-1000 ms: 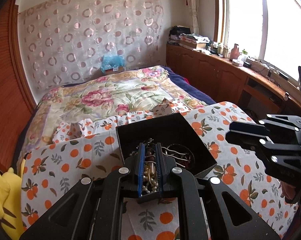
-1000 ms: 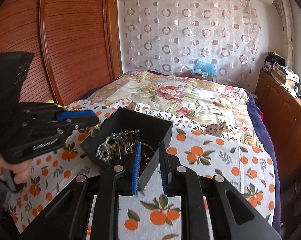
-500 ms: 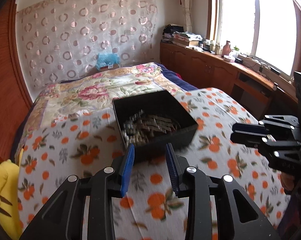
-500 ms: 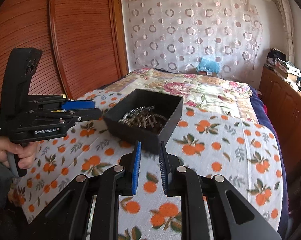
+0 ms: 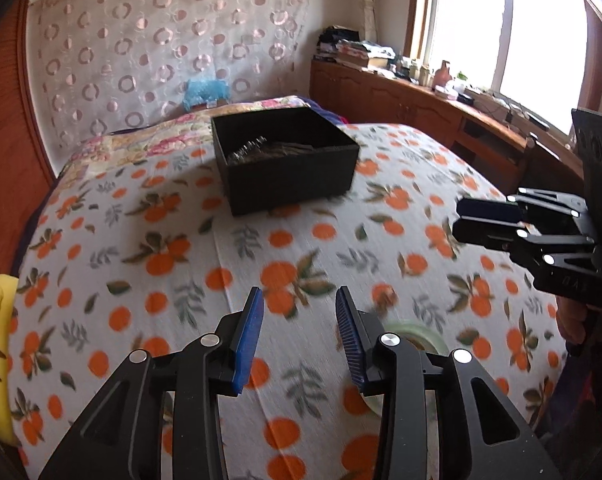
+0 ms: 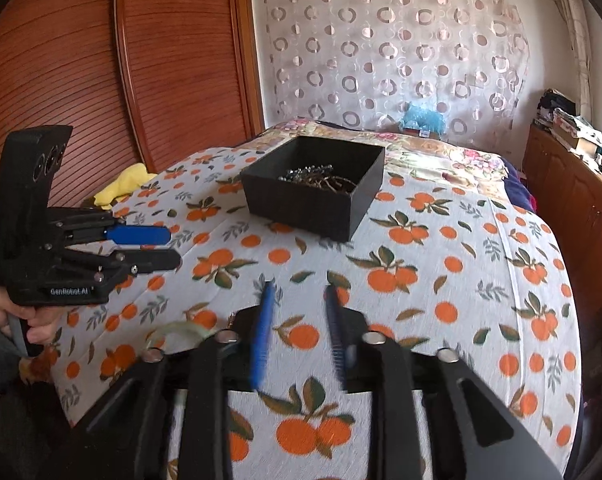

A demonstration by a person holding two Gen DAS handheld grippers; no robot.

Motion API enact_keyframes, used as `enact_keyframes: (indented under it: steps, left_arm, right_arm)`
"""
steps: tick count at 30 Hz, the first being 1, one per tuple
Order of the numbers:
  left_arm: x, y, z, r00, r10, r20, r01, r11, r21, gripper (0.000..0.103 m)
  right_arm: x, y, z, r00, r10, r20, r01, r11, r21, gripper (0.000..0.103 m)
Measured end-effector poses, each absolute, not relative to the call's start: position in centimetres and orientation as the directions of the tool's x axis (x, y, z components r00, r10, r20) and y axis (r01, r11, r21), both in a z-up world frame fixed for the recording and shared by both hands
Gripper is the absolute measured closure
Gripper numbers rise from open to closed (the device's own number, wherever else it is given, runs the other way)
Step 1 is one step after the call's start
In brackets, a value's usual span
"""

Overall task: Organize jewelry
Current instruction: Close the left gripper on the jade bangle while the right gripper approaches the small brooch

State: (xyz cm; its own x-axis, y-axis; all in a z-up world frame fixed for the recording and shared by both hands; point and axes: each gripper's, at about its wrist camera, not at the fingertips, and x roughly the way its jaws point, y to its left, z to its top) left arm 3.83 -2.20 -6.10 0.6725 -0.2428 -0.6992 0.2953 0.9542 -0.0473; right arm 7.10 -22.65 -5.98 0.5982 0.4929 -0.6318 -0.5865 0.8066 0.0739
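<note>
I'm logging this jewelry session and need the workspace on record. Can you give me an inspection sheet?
Surface: orange-print cloth over the bed.
Job's things: black box holding tangled jewelry, standing on the cloth.
Clutter: clear tape roll near the left gripper; yellow cloth at the bed edge.
Grippers: left gripper open, empty; right gripper open, empty; both short of the box.
Cables: nothing seen.
Surroundings: circle-print curtain, wooden wardrobe, window.
</note>
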Motion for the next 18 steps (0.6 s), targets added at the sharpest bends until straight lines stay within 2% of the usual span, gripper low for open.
enact_keyframes:
  steps: [13,18]
  left_arm:
    - [2.7,-4.5,-7.8,0.617,-0.279,-0.736,0.356,0.933,-0.055,0.068]
    - [2.6,-5.2,-8.3,0.6,-0.28,-0.75,0.371,0.927,-0.049,0.078]
  right_arm:
    - [6.6,-23.0,-7.1,0.588,0.475,-0.655,-0.569,0.818,0.083,0.069]
    - [6.7,-23.0,-7.3,0.584,0.476,-0.657,-0.57,0.817,0.086,0.069]
